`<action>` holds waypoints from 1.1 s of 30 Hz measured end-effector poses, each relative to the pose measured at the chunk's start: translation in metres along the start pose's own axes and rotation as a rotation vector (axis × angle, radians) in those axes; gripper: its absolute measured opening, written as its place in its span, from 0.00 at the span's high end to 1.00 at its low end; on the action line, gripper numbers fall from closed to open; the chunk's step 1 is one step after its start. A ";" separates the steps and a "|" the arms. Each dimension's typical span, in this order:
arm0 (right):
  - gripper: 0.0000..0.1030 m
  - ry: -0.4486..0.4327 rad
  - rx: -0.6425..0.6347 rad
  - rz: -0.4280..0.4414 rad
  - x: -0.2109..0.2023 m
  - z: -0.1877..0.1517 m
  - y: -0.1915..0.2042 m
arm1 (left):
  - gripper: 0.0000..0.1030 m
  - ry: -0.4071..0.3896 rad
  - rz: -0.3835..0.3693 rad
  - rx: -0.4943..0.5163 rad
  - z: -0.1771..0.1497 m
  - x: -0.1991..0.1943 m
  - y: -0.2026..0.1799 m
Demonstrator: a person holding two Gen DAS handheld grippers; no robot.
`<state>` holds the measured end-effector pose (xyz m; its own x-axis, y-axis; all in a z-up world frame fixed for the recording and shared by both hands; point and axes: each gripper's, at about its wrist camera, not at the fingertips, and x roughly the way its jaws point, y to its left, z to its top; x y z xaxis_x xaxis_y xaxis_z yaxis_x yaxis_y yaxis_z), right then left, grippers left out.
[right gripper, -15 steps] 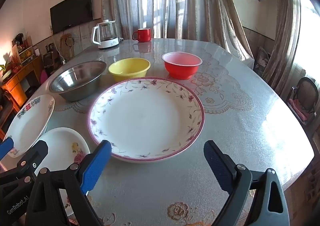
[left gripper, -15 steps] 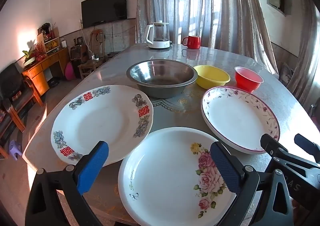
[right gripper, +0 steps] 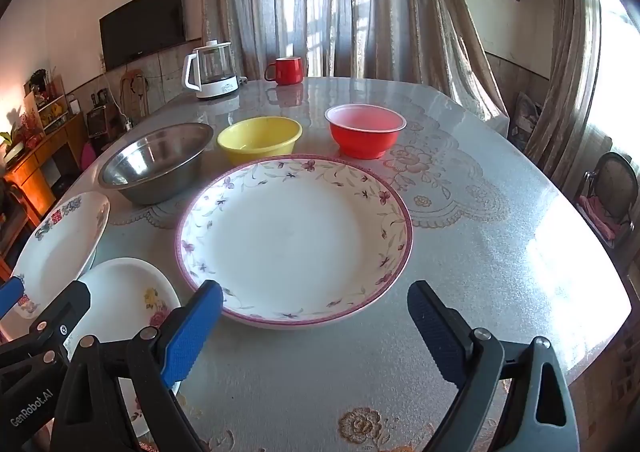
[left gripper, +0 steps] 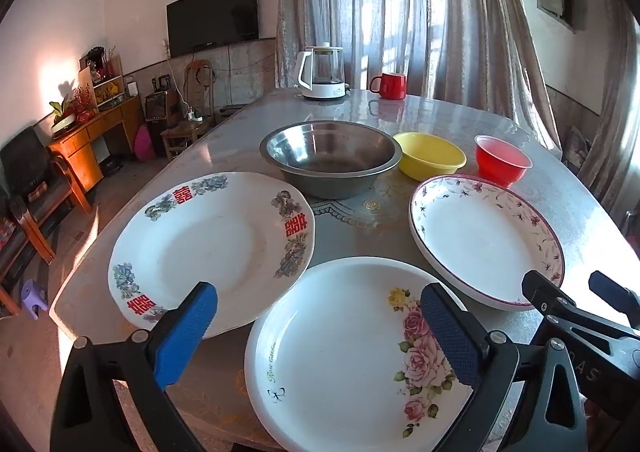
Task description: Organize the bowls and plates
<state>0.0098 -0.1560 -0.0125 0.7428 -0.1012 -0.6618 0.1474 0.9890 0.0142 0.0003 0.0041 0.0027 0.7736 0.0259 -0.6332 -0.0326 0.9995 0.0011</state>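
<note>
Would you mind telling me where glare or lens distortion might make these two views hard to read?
Right wrist view: sunlight blows out the window and leaves a bright patch on the table. Left wrist view: warm light hits the left wall, and the steel bowl shows reflections. Both views: fisheye bends the curtains, corners go black, plates stay sharp.

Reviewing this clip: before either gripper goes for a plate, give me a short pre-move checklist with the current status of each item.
1. Left gripper open: ok, jaws wide apart, empty.
2. Right gripper open: ok, empty.
3. Left gripper lined up with the rose plate: ok, its near rim lies between the fingers.
4. Right gripper faces the pink-rimmed plate: ok, plate just ahead, untouched.
5. Plates free of each other: cannot tell; the double-happiness plate may overlap the rose plate's rim.
6. Steel bowl, yellow bowl, red bowl unstacked and empty: ok.
</note>
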 end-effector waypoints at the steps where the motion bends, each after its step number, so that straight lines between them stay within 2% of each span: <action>1: 0.07 0.001 0.001 0.002 0.000 0.000 0.000 | 0.01 0.001 0.000 0.000 0.000 0.000 0.000; 33: 0.07 -0.003 -0.004 0.011 0.003 0.000 0.001 | 0.01 0.000 0.002 0.008 -0.001 0.001 -0.001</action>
<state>0.0121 -0.1556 -0.0140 0.7460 -0.0907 -0.6597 0.1369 0.9904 0.0186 0.0010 0.0031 0.0014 0.7733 0.0278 -0.6335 -0.0291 0.9995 0.0084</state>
